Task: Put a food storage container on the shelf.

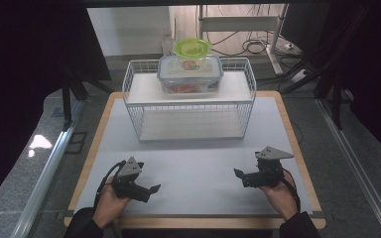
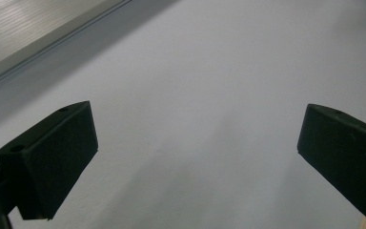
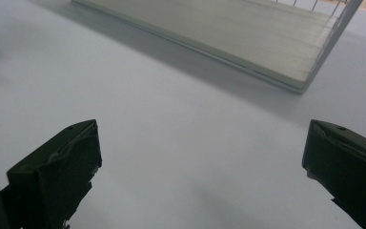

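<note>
A white wire rack with two shelves stands at the back of the table. On its upper shelf rests a clear rectangular food box with a blue-rimmed lid, and a small round container with a lime-green lid sits on top of that box. My left gripper hovers near the front left of the table, open, with bare grey mat between its jaws. My right gripper is at the front right, open too, facing the rack's lower shelf.
The table has a pale grey mat with a wooden border. Metal rails run along both sides of the table. Cables and a desk frame lie on the floor behind the rack.
</note>
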Action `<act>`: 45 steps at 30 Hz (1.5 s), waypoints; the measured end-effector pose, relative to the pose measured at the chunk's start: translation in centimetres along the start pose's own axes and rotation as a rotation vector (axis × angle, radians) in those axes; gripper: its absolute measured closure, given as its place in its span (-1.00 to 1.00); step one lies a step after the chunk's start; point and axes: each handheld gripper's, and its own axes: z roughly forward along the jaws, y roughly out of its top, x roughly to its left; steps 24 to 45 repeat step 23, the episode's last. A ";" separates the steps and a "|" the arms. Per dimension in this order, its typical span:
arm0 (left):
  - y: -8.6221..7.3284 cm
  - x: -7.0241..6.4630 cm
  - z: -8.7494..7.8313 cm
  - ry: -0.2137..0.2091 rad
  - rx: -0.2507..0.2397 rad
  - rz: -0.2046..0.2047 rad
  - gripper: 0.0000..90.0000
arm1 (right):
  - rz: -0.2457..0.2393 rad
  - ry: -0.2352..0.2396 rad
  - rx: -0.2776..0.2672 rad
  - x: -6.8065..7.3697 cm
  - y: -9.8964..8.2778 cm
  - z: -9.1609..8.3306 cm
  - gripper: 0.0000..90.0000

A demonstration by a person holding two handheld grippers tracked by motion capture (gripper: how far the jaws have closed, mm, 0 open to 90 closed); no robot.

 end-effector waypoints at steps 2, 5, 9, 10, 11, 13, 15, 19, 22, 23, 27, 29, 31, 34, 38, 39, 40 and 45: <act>0.0 0.0 0.0 0.002 -0.001 0.001 -1.00 | 0.005 -0.004 0.009 -0.1 -0.3 0.0 -1.00; -0.1 0.0 0.1 0.008 0.001 0.006 -1.00 | 0.014 -0.008 0.032 -0.2 -1.0 0.1 -1.00; -0.1 0.1 0.1 0.013 0.007 0.010 -1.00 | 0.020 -0.013 0.075 -0.4 -1.9 0.3 -1.00; -0.1 0.1 0.2 0.015 0.009 0.009 -1.00 | 0.020 -0.013 0.088 -0.4 -2.1 0.3 -1.00; -0.1 0.1 0.2 0.018 0.010 0.009 -1.00 | 0.021 -0.015 0.101 -0.4 -2.2 0.4 -1.00; -0.1 0.1 0.2 0.021 0.010 0.008 -1.00 | 0.018 -0.017 0.123 -0.5 -2.6 0.4 -1.00; -0.2 0.1 0.2 0.021 0.010 0.007 -1.00 | 0.018 -0.020 0.141 -0.5 -2.8 0.4 -1.00; -0.2 0.2 0.3 0.025 0.015 0.010 -1.00 | 0.024 -0.026 0.160 -0.6 -3.0 0.5 -1.00; -0.2 0.2 0.3 0.026 0.012 0.007 -1.00 | 0.016 -0.030 0.172 -0.6 -3.0 0.6 -1.00; -0.2 0.3 0.3 0.026 0.011 0.004 -1.00 | 0.013 -0.032 0.177 -0.5 -3.1 0.6 -1.00; -0.2 0.3 0.3 0.026 0.011 0.004 -1.00 | 0.013 -0.032 0.177 -0.5 -3.1 0.6 -1.00; -0.2 0.3 0.3 0.026 0.011 0.004 -1.00 | 0.013 -0.032 0.177 -0.5 -3.1 0.6 -1.00; -0.2 0.3 0.3 0.026 0.011 0.004 -1.00 | 0.013 -0.032 0.177 -0.5 -3.1 0.6 -1.00; -0.2 0.3 0.3 0.026 0.011 0.004 -1.00 | 0.013 -0.032 0.177 -0.5 -3.1 0.6 -1.00; -0.2 0.3 0.3 0.026 0.011 0.004 -1.00 | 0.013 -0.032 0.177 -0.5 -3.1 0.6 -1.00; -0.2 0.3 0.3 0.026 0.011 0.004 -1.00 | 0.013 -0.032 0.177 -0.5 -3.1 0.6 -1.00; -0.2 0.3 0.3 0.026 0.011 0.004 -1.00 | 0.013 -0.032 0.177 -0.5 -3.1 0.6 -1.00; -0.2 0.3 0.3 0.026 0.011 0.004 -1.00 | 0.013 -0.032 0.177 -0.5 -3.1 0.6 -1.00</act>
